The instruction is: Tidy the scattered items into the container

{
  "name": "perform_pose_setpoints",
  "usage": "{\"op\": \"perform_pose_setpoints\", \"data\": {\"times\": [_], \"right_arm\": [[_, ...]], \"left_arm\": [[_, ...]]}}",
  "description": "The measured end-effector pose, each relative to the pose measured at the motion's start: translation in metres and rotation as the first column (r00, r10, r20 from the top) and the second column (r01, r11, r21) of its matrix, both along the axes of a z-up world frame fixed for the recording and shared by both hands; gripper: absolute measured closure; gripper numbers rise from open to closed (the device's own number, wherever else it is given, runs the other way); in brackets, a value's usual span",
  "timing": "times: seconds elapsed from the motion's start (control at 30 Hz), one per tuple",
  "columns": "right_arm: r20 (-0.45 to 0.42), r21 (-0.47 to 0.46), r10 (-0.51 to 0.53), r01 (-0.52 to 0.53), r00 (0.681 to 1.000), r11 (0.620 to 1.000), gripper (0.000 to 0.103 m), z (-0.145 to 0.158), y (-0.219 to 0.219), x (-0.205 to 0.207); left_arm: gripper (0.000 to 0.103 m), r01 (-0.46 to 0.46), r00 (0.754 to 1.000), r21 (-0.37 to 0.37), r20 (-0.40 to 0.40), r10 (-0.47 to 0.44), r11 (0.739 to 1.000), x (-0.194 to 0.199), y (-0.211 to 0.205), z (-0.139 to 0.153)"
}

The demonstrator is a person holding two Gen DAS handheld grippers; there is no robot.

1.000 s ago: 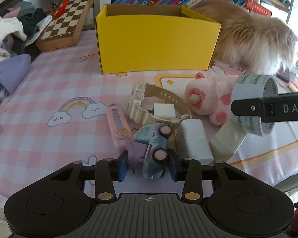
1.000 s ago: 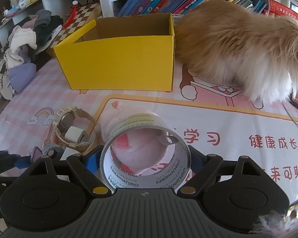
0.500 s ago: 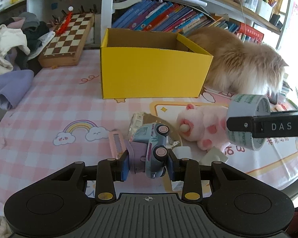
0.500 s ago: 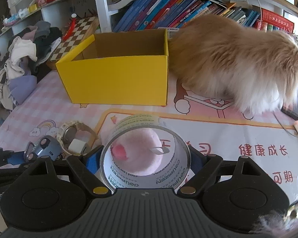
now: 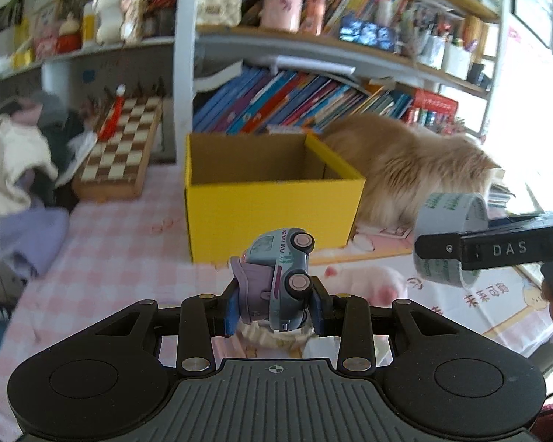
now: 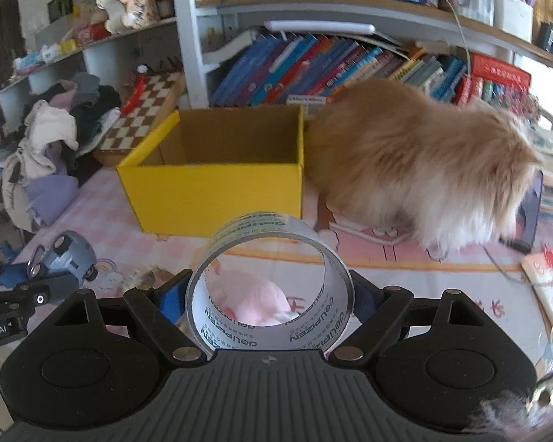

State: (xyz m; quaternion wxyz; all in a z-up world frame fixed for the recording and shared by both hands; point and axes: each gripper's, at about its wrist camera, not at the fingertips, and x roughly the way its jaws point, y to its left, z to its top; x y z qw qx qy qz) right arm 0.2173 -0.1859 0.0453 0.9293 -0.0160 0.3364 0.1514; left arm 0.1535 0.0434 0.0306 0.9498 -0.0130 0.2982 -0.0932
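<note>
Left wrist view: left gripper jaws pinch a toy car, held on its side, wheels facing 3 o'clock, clear above the desk. Yellow box stands open at 12 o'clock from the car, on the pink checked cloth. Fluffy ginger animal sits just beside the box, at its 3 o'clock. Pink plush toy lies on the desk at 3 o'clock from the car. Right gripper enters from 3 o'clock carrying a roll of tape.

Right wrist view: right gripper jaws pinch the roll of tape across its outer sides, the hole facing the camera, plush toy visible through it. Yellow box at 12 o'clock, interior bare as far as seen. Toy car at 9 o'clock. Chessboard leans at 11 o'clock behind the box.
</note>
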Motion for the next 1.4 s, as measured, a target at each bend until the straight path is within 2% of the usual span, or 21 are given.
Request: {"op": "perform_pose_setpoints", "data": {"times": [0.3, 0.6, 0.97, 1.17, 1.4], "right_arm": [[0.061, -0.023, 0.119, -0.118, 0.991, 0.993, 0.019, 0.044, 0.015, 0.030], [0.094, -0.049, 0.201, -0.197, 0.975, 0.979, 0.018, 0.067, 0.033, 0.092], [0.079, -0.101, 0.303, -0.295, 0.950, 0.950, 0.018, 0.058, 0.057, 0.178], [0.012, -0.168, 0.389, -0.382, 0.921, 0.909, 0.018, 0.040, 0.071, 0.225], [-0.077, -0.231, 0.438, -0.444, 0.896, 0.866, 0.018, 0.008, 0.088, 0.260]], "left_arm": [[0.068, 0.046, 0.996, 0.035, 0.080, -0.049, 0.998, 0.031, 0.011, 0.046], [0.068, 0.035, 0.994, 0.083, 0.102, -0.044, 0.996, 0.093, 0.002, 0.058], [0.068, 0.005, 0.999, 0.147, 0.048, -0.012, 0.989, 0.172, -0.006, 0.047], [0.068, 0.019, 1.000, 0.200, -0.021, -0.015, 0.980, 0.211, -0.006, 0.034], [0.068, 0.059, 0.991, 0.253, -0.128, -0.027, 0.966, 0.256, -0.011, 0.008]]}}
